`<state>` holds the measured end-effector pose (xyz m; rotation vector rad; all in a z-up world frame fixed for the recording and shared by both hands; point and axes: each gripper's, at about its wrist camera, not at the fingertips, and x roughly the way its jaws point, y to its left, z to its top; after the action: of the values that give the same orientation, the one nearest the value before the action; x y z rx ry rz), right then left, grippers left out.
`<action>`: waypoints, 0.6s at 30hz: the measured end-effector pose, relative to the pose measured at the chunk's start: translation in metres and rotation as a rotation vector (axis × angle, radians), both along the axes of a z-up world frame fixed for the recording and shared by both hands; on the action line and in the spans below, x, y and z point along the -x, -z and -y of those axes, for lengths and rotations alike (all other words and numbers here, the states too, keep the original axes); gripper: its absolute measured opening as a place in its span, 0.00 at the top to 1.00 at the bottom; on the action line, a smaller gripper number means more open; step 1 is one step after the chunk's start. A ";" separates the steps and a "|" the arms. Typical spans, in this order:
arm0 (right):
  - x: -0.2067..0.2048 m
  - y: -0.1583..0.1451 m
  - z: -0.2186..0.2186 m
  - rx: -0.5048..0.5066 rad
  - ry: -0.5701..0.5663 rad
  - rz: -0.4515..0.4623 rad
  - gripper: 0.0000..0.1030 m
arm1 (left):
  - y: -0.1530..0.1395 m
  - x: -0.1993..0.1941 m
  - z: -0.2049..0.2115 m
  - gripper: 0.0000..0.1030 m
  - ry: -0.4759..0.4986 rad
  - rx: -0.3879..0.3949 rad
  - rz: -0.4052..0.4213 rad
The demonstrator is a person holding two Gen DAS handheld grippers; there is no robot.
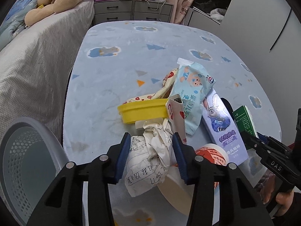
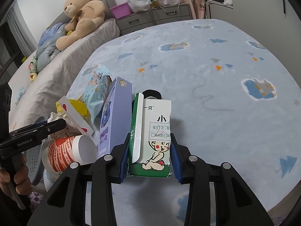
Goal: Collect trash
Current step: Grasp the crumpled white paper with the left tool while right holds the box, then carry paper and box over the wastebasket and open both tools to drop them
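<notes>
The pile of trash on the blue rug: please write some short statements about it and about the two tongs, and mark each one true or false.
1. The left tongs have the crumpled paper between their pads. True.
2. The right tongs are empty. False: they are shut on a green and white carton.
3. The yellow tub lies beyond the crumpled paper in the left wrist view. True.
4. The purple box shows a teddy bear. False: it shows a cartoon rabbit; the teddy bear sits on the bed.
5. The red and white paper cup stands upright. False: it lies on its side.
</notes>
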<state>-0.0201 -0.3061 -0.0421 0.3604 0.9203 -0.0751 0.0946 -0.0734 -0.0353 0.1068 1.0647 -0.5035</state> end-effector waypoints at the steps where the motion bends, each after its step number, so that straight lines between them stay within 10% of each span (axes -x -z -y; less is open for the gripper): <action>1: 0.000 0.000 0.000 0.002 0.000 0.001 0.64 | -0.001 0.001 -0.001 0.57 -0.002 0.004 0.004; 18: 0.007 -0.014 -0.013 0.032 -0.018 0.056 0.64 | -0.047 0.026 -0.051 0.57 -0.109 0.067 0.168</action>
<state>-0.0272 -0.2929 -0.0280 0.3227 0.8662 -0.0629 0.0684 -0.0227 0.0116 0.0310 0.8834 -0.4231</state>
